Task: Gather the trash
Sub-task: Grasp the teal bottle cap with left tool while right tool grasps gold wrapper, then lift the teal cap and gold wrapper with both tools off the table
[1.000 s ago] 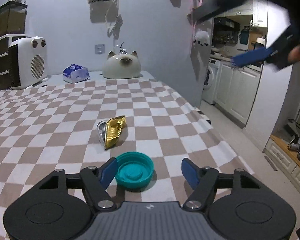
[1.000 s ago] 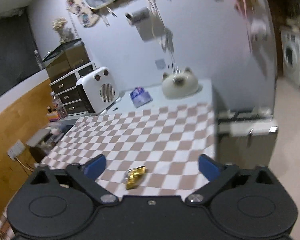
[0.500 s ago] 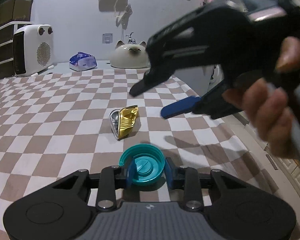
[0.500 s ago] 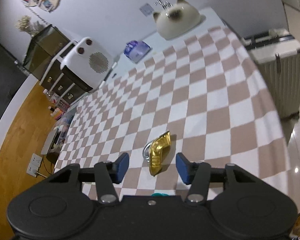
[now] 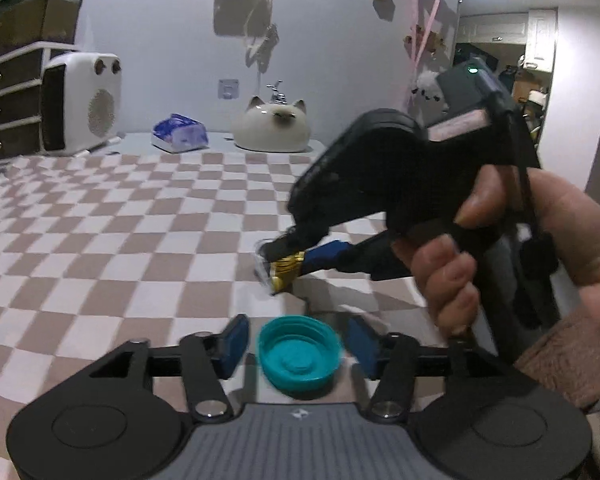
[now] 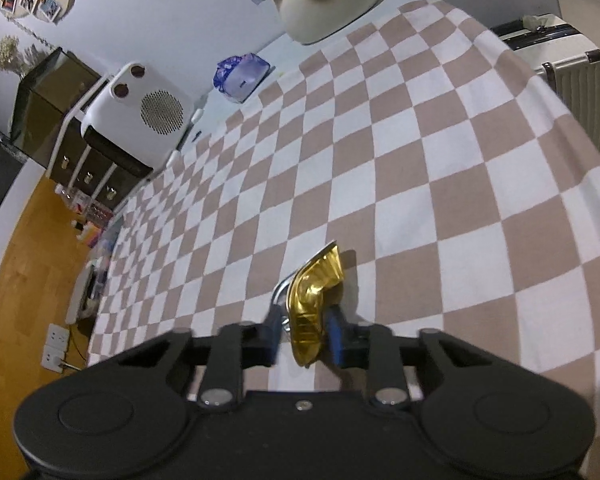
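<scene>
In the left wrist view, the left gripper (image 5: 298, 346) sits low over the checkered cloth (image 5: 100, 240) on the bench, its blue fingers (image 5: 233, 340) spread apart with a gap on each side of the teal cap (image 5: 299, 354), which lies open side up between them, untouched. Just beyond the cap, the right gripper (image 5: 296, 260), held in the person's right hand (image 5: 540, 264), reaches in from the right with its tips down at the gold wrapper (image 5: 285, 274). The right wrist view shows this closely: the right gripper's (image 6: 305, 334) fingers (image 6: 336, 338) are drawn in on both sides of the crumpled gold wrapper (image 6: 312, 304), pinching its near end, while the far end fans out on the cloth (image 6: 440, 160); a silvery edge shows on the wrapper's left side. Whether the wrapper is lifted off the cloth cannot be told. Farther back, near the wall, a blue tissue pack (image 5: 179, 133) and a cat-shaped ornament (image 5: 275, 128) sit on the bare bench end, well apart from the trash, with a white heater (image 5: 82, 100) at the left. A suitcase (image 6: 556, 72) stands beside the bench's right edge.
</scene>
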Motion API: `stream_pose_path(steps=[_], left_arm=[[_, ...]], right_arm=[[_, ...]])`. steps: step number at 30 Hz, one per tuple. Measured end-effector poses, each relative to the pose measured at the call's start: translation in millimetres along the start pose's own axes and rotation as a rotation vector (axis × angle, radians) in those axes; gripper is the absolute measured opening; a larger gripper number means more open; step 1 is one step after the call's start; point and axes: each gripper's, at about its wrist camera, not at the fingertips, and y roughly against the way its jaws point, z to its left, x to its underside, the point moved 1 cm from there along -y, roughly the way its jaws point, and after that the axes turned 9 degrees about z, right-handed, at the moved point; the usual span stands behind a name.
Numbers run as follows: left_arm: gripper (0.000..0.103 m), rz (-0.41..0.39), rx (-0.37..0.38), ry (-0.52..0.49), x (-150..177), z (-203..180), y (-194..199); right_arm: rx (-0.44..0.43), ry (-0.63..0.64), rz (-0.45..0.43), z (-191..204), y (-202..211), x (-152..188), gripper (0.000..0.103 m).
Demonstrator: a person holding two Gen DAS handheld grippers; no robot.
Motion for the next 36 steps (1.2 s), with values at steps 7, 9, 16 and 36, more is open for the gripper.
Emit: stream_pose_path(steps=[7,9,16,36], left_arm=[[0.073,0.054,-0.005,-0.049,4,-7,-13],[0.073,0.062,-0.016,-0.055,4,-8,-15],[0.071,0.071,-0.051,-0.082,3,-12,-18],[0.050,0.079,-0.040,-0.080,4,-13,-17]], right_arm=[[-0.009,0.070,-0.002,0,9,4,0.003],[-0.012,0.115,0.000,-2,18,8,0.003],[-0.002,0.198,0.000,-28,56,27,0.003],[-0.040,0.010,0.035,-77,89,57,0.028]])
